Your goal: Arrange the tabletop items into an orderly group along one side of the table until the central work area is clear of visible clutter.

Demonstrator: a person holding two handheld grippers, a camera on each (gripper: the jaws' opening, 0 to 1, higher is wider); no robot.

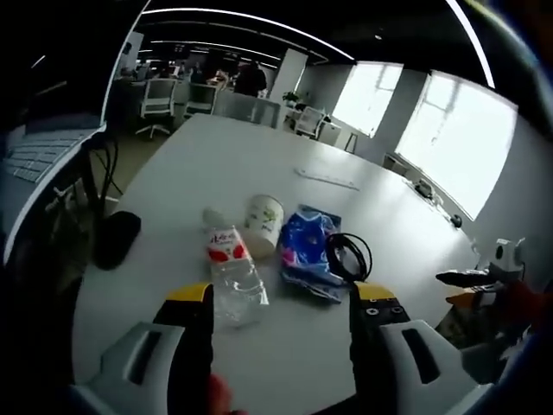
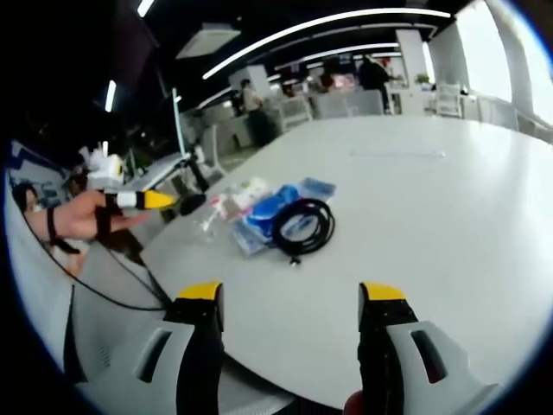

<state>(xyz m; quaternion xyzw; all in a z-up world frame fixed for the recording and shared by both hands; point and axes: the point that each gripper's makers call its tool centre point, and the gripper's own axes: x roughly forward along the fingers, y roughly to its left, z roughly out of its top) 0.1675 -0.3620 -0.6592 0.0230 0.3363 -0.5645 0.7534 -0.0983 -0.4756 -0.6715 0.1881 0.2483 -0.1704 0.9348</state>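
Note:
Several items cluster on the white table (image 1: 259, 346). A clear plastic bottle (image 1: 232, 268) with a red and white label lies on its side. Beside it are a paper cup (image 1: 263, 220), a blue packet (image 1: 304, 249) and a coiled black cable (image 1: 349, 256). My left gripper (image 1: 283, 298) stands open just short of the bottle and packet, holding nothing. In the right gripper view the cable (image 2: 302, 226) rests against the blue packet (image 2: 266, 213), with the bottle (image 2: 216, 216) behind. My right gripper (image 2: 292, 294) is open over bare table, short of the cable.
A black pouch-like object (image 1: 117, 238) lies near the table's left edge. A thin white strip (image 1: 327, 179) sits farther back. Office chairs (image 1: 157, 104) and desks stand beyond. The right gripper (image 1: 484, 278) shows at the table's right edge; a hand holds the left gripper (image 2: 143, 201).

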